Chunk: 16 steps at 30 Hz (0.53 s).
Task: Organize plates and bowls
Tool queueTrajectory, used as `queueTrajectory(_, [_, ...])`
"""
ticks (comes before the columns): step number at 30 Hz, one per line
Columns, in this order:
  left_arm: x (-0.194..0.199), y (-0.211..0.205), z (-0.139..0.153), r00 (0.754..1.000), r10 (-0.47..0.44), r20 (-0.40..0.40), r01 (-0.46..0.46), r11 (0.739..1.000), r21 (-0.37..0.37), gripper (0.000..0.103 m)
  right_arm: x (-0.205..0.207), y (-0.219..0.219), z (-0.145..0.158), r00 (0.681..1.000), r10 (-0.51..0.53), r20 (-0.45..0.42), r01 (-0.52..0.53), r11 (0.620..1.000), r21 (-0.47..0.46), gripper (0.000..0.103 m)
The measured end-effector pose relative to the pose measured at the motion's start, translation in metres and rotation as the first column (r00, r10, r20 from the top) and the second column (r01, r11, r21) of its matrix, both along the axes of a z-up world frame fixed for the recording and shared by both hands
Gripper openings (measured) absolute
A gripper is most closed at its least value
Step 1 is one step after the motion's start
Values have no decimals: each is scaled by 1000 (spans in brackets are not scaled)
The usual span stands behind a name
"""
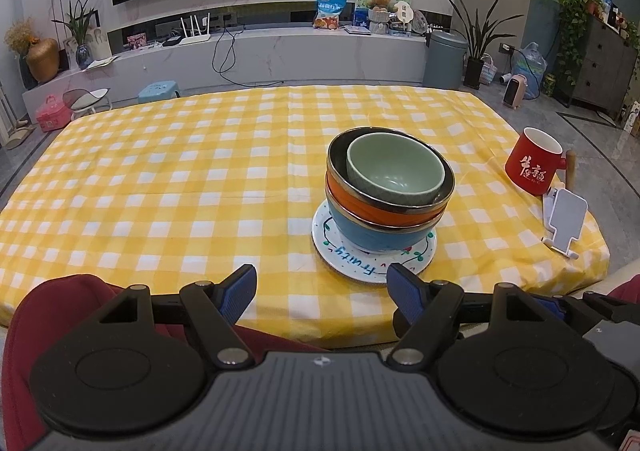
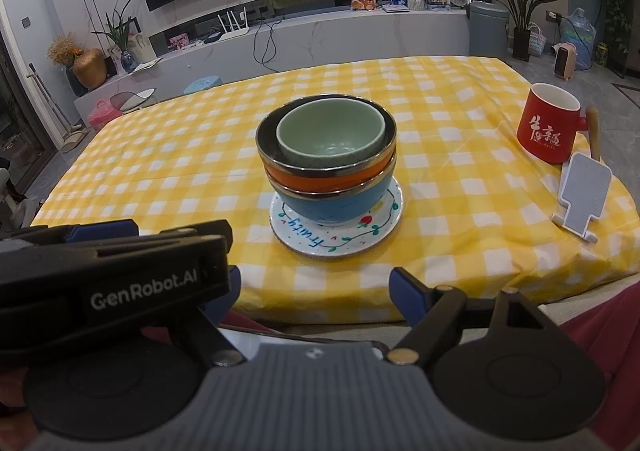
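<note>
A green bowl (image 1: 394,167) sits nested in an orange bowl (image 1: 384,209), which sits in a blue bowl (image 1: 372,235). The stack stands on a white plate (image 1: 352,265) with "Fruity" written on it, on the yellow checked tablecloth (image 1: 160,191). My left gripper (image 1: 322,289) is open and empty, at the table's near edge just short of the plate. In the right wrist view the same stack shows: green bowl (image 2: 332,137), orange bowl (image 2: 316,181), blue bowl (image 2: 340,203), plate (image 2: 304,239). My right gripper (image 2: 316,287) is open and empty, held back from the table edge. The left gripper's body hides its left finger.
A red mug (image 1: 532,165) (image 2: 548,131) with a wooden handle stands at the right side of the table. A white phone stand (image 1: 564,223) (image 2: 584,195) stands near it by the right edge. A TV cabinet and a bin stand beyond the table.
</note>
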State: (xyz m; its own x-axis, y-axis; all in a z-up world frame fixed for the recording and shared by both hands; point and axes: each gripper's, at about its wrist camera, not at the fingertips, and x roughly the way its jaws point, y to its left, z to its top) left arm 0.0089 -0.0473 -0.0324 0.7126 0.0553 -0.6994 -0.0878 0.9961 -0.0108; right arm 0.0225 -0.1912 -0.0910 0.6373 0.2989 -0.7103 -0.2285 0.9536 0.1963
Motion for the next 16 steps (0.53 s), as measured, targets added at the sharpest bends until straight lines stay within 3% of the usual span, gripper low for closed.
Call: queueTrajectory(16, [1, 2, -2, 1000, -10, -7, 10, 1000, 4, 87, -1, 1, -3, 1000, 1, -10, -1, 1000, 2, 80])
